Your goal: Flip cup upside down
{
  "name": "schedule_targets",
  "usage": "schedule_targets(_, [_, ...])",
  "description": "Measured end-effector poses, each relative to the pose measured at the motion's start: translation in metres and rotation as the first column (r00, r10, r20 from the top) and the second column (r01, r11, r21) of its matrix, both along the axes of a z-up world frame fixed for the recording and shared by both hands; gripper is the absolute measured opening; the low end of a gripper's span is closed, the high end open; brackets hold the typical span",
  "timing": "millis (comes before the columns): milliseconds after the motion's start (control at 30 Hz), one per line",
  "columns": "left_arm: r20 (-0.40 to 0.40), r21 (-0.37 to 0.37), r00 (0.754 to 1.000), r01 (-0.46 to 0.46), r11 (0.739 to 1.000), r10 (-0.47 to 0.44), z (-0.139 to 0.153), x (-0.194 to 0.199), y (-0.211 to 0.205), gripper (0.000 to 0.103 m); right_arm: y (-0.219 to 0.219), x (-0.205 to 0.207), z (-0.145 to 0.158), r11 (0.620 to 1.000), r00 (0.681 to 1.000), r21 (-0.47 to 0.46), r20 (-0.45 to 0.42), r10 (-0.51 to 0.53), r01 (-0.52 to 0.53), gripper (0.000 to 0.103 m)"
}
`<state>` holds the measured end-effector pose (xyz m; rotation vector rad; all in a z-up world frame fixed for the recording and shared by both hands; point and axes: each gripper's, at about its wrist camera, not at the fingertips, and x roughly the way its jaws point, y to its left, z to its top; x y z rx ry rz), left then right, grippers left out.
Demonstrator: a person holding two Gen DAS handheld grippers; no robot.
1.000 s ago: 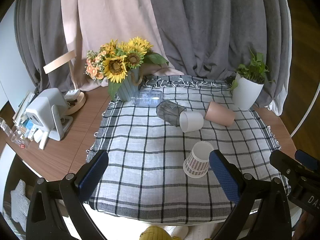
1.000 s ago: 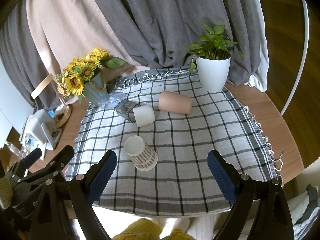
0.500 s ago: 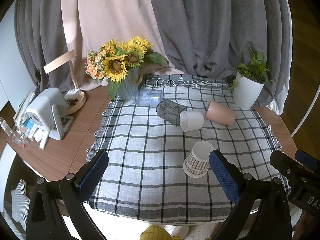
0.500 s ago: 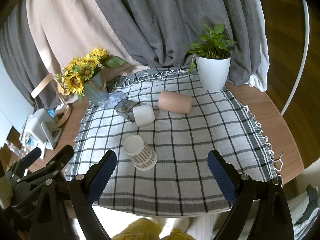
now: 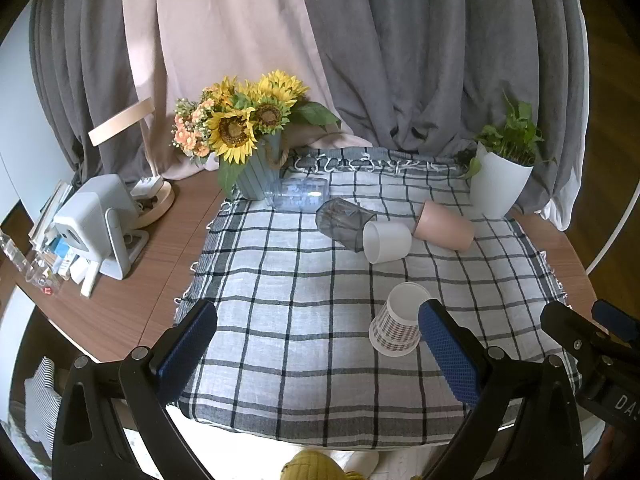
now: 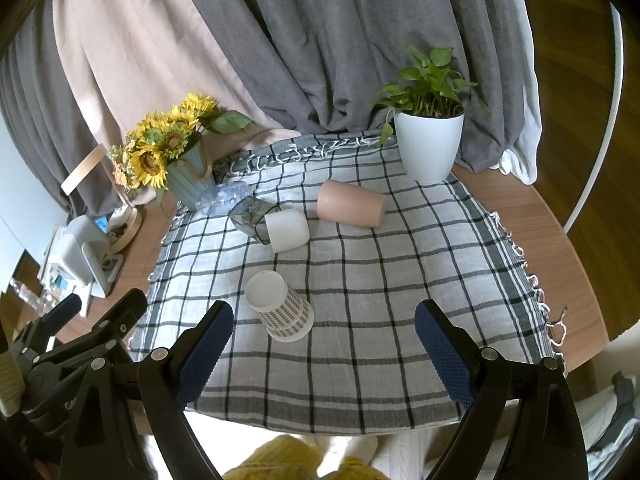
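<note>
Nothing moves across the last second: we hold left gripper (image 5: 316, 344) and right gripper (image 6: 324, 336) spread wide, empty, while the checked paper cup (image 6: 280, 306) already stands inverted, lower centre.

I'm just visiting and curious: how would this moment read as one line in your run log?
left gripper: open, empty | right gripper: open, empty | checked paper cup: rim down on cloth | white, pink, grey cups: lying sideways

Home setting: round wood tabletop (image 5: 120, 304) under checked cloth (image 5: 304, 280), sunflower vase (image 5: 256, 172), potted plant (image 6: 428, 148), draped curtains (image 6: 320, 40), wood floor (image 6: 576, 80).
</note>
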<state>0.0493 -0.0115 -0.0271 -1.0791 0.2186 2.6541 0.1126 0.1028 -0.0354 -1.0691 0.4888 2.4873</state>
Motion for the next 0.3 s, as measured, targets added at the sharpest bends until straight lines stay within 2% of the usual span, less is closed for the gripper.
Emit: schedule_targets(300, [0.01, -0.003, 1.0, 0.008, 1.0, -0.008, -0.0037, -0.0051, 0.0026, 0.103, 0.001, -0.0028, -0.0011, 1.0, 1.0, 0.001, 0.006, 0.001, -0.001, 0.092])
